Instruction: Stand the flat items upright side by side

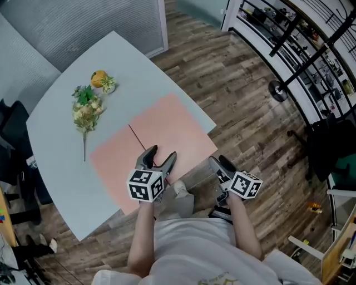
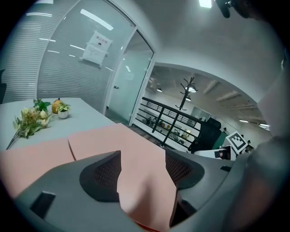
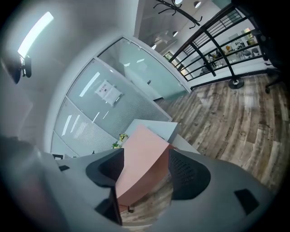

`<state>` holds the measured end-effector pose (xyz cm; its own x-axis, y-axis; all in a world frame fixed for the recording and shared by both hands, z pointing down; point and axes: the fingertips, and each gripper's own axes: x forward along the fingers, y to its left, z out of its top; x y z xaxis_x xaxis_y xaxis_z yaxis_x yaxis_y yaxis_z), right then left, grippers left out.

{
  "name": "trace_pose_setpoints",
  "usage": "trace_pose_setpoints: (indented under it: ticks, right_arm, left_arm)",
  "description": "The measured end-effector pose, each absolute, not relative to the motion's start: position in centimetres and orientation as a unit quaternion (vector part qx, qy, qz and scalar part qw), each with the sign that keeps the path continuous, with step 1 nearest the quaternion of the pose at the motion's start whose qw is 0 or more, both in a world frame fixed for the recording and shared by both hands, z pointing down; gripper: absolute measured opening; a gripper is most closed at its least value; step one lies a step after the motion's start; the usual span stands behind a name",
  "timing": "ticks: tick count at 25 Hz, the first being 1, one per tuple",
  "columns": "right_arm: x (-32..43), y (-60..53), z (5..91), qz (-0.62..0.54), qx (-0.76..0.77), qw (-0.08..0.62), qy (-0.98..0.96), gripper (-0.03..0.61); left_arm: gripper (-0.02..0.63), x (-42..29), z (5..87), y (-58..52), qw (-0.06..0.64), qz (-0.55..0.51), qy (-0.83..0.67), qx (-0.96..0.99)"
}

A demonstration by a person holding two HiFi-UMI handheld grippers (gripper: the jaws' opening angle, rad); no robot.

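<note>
On the pale table (image 1: 55,145) two pink sheets (image 1: 172,131) lie flat side by side, while the left gripper (image 1: 162,153) above their near edge and the right gripper (image 1: 219,161) beside the table both keep their jaws wide apart, holding nothing.

Before you stands a pale grey table (image 1: 55,145) on a wood-plank floor (image 1: 250,83); behind it runs a striped glass wall (image 1: 83,28), a paper notice (image 2: 96,46) stuck to it. To your right a black railing (image 1: 320,53) lines the floor, a dark chair (image 1: 334,146) near it; a coat stand (image 2: 188,93) rises beyond, under a bright ceiling light (image 2: 205,3).
</note>
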<state>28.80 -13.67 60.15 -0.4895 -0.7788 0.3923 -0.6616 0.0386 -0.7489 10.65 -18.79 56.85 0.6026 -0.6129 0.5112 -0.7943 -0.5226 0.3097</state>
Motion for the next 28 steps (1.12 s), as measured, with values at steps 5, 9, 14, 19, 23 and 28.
trace_pose_setpoints:
  ticks: [5,9,14,19,23,28]
  right_arm:
    - [29.3,-14.7,61.6,-0.490,-0.513,0.054,0.703,0.307]
    - [29.5,-15.1,62.5,-0.501,-0.512,0.055,0.696,0.313]
    - [30.2,-15.0,64.2,-0.517,-0.511,0.051,0.685,0.318]
    - [30.7,-15.3,64.6,-0.538,-0.493,0.067,0.680,0.322]
    - [30.2,-15.6,65.6,-0.550,-0.474,0.060,0.684,0.326]
    - [29.6,-16.1,67.0,-0.578,-0.455,0.075,0.673,0.331]
  left_arm:
    - [0.290,10.9,58.6,-20.1,0.264,0.212,-0.398,0.853]
    - [0.290,11.2,60.0,-20.1,0.264,0.243,-0.391,0.848]
    - [0.290,11.7,61.0,-20.1,0.263,0.263,-0.387,0.844]
    - [0.290,12.9,61.6,-20.2,0.259,0.285,-0.384,0.839]
    - [0.290,13.0,62.0,-20.5,0.255,0.298,-0.389,0.833]
    - [0.290,12.8,62.9,-20.7,0.259,0.312,-0.394,0.825]
